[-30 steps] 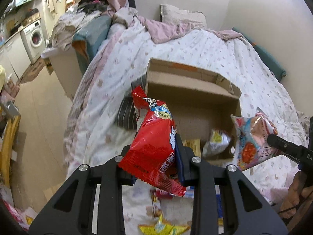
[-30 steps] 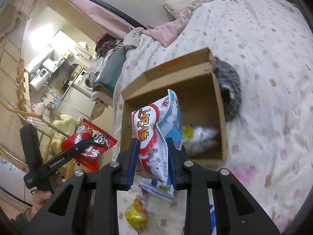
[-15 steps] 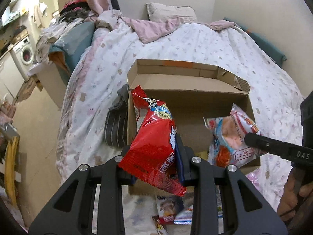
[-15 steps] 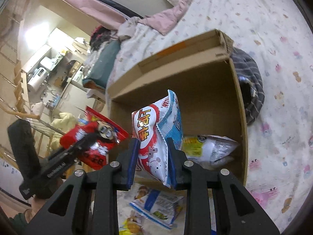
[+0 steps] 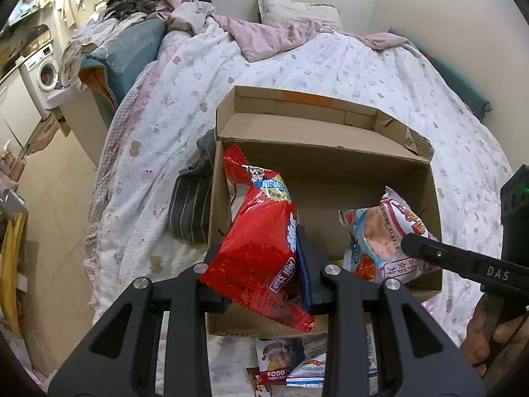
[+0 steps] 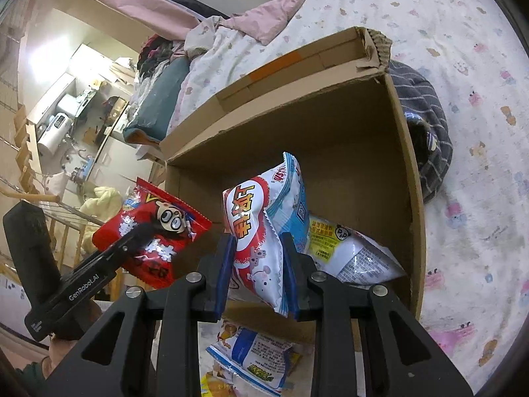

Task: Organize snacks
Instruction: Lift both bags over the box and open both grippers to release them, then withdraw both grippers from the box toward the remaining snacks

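Observation:
An open cardboard box [image 5: 330, 145] [image 6: 406, 152] lies on the bed. My left gripper [image 5: 264, 264] is shut on a red snack bag [image 5: 261, 241] and holds it over the box's near left corner; it also shows in the right wrist view [image 6: 152, 235]. My right gripper [image 6: 258, 264] is shut on a white, red and blue shrimp-flakes bag [image 6: 264, 225], held over the box's near edge; it shows in the left wrist view [image 5: 380, 238] too. A white snack bag [image 6: 350, 251] lies inside the box.
Several loose snack packets [image 5: 287, 364] [image 6: 254, 350] lie on the bed in front of the box. A grey striped cloth [image 5: 190, 205] [image 6: 423, 132] lies against the box's side. A pink blanket [image 5: 264, 39] and pillow [image 5: 297, 10] are at the bed's far end.
Both grippers have moved forward with their bags, from short of the box to over its near edge. The box now looms larger in both views.

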